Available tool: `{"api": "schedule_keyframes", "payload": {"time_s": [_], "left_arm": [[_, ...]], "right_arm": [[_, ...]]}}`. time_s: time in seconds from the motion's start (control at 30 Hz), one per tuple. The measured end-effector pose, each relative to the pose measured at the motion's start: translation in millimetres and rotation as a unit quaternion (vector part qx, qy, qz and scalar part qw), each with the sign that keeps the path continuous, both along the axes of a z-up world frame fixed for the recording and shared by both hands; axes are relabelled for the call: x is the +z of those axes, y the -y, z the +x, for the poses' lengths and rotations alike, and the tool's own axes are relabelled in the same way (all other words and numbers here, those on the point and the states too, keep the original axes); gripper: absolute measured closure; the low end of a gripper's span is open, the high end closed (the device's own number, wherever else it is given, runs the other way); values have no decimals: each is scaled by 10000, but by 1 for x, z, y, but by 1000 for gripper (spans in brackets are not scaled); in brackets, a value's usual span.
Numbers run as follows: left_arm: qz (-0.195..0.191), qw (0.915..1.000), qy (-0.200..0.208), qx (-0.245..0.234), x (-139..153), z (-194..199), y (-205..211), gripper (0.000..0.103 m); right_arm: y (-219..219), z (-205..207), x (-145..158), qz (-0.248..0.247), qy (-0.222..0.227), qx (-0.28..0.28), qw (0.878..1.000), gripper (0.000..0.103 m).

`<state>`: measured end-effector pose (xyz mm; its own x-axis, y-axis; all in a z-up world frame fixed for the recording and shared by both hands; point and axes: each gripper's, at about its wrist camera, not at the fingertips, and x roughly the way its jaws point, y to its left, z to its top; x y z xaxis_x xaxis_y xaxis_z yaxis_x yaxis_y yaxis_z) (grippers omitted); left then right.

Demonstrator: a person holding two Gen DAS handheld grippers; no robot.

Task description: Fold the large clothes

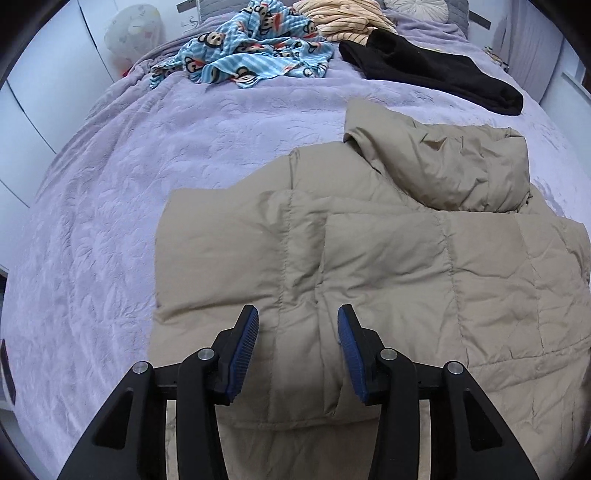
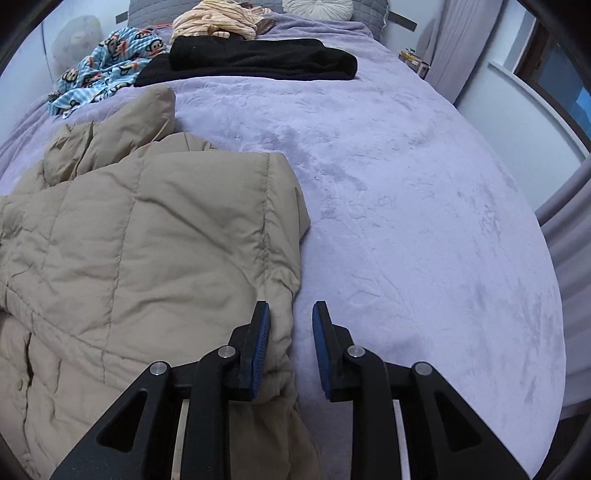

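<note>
Jacket [image 1: 369,258], a tan quilted one, lies spread on the lavender bed [image 1: 110,221] directly beneath and ahead of both claws, its hood [image 1: 436,166] bunched at the end farthest from them. Its long axis runs away from the claws, from the hem close under them up toward the hood. The left claw [image 1: 298,325] hangs over the near part of the jacket, well inside its left edge, jaws spread partway with a ridge of quilted fabric rising between the blue pads [image 1: 243,350] but not pinched. The right claw [image 2: 291,317] sits right at the jacket's right edge: its left pad rests against the rolled side of the fabric while its right pad stands over bare bedspread, jaws parted and gripping nothing. Judging by this, the right claw is the nearer one to a graspable edge, and the coming fold likely turns on catching that side seam. Beyond the hood lie a black garment [image 1: 436,74], a blue monkey-print cloth [image 1: 255,51] and a striped yellow piece [image 1: 343,18].
</note>
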<state>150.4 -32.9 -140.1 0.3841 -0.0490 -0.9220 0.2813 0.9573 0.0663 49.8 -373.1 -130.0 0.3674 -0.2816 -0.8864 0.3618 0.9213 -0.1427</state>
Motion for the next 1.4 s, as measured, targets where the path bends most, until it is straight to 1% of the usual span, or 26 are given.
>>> {"api": "schedule_keyframes", "payload": {"time_s": [0.1, 0.13, 0.2, 0.3, 0.33, 0.37, 0.4, 0.43, 0.47, 0.5, 0.67, 0.8, 0.83, 0.9, 1.0, 1.03, 1.1, 1.17, 1.23, 1.33, 1.37, 1.4], "left_arm": [[87, 9999, -105, 52, 10, -9, -1, 56], [106, 9998, -147, 57, 14, -14, 0, 56], [126, 9997, -205, 65, 22, -21, 3, 56], [48, 9996, -265, 124, 37, -31, 7, 56], [19, 9995, -281, 142, 42, -34, 8, 50], [3, 9995, -286, 164, 47, -38, 9, 38], [-26, 9995, -224, 199, 53, -43, 11, 15], [-52, 9997, -101, 223, 60, -48, 12, 8], [-42, 9997, 5, 232, 65, -52, 12, 8], [-5, 9997, 30, 242, 68, -56, 13, 8], [-51, 9988, -160, 462, 75, -73, 8, 8], [101, 9987, -166, 464, 79, -91, 5, 8], [139, 9987, -201, 458, 78, -96, 4, 7], [159, 9985, -308, 426, 77, -104, 2, 7], [101, 9982, -467, 366, 74, -119, -2, 7], [117, 9981, -494, 343, 73, -124, -3, 7], [224, 9981, -514, 245, 69, -136, -5, 7], [329, 9978, -566, 115, 65, -147, -8, 7], [319, 9973, -658, 9, 61, -159, -15, 7], [287, 9971, -694, -87, 60, -175, -26, 7], [289, 9973, -667, -89, 61, -181, -30, 7], [269, 9976, -636, -114, 62, -186, -35, 7]], "right_arm": [[10, -16, 13, 537, 89, -379, 9978, 75], [12, -21, 16, 731, 99, -483, 9961, 73], [17, -28, 21, 1252, 103, -672, 9898, 64], [13, -38, 25, 1692, 67, -756, 9826, 63], [11, -40, 27, 1792, 46, -750, 9809, 63], [9, -44, 28, 1884, 37, -751, 9792, 61], [7, -46, 30, 1961, 33, -751, 9777, 58], [6, -49, 32, 2037, 23, -742, 9762, 56], [3, -51, 33, 2104, 4, -720, 9750, 53], [1, -53, 34, 2145, -3, -699, 9742, 52], [-4, -59, 39, 2211, -78, -581, 9735, 52], [-11, -65, 40, 2278, -198, -454, 9724, 51], [-14, -67, 41, 2301, -211, -447, 9719, 48], [-18, -72, 43, 2391, -210, -444, 9698, 36], [-26, -83, 45, 2529, -196, -449, 9663, 32], [-29, -87, 45, 2560, -214, -463, 9653, 31], [-38, -97, 44, 2650, -214, -496, 9627, 25], [-51, -107, 43, 2685, -216, -517, 9616, 23], [-62, -116, 43, 2695, -191, -515, 9614, 21], [-84, -130, 43, 2762, -161, -515, 9596, 4], [-92, -133, 42, 2804, -166, -490, 9585, 0], [-99, -137, 43, 2838, -152, -460, 9577, 0]]}}
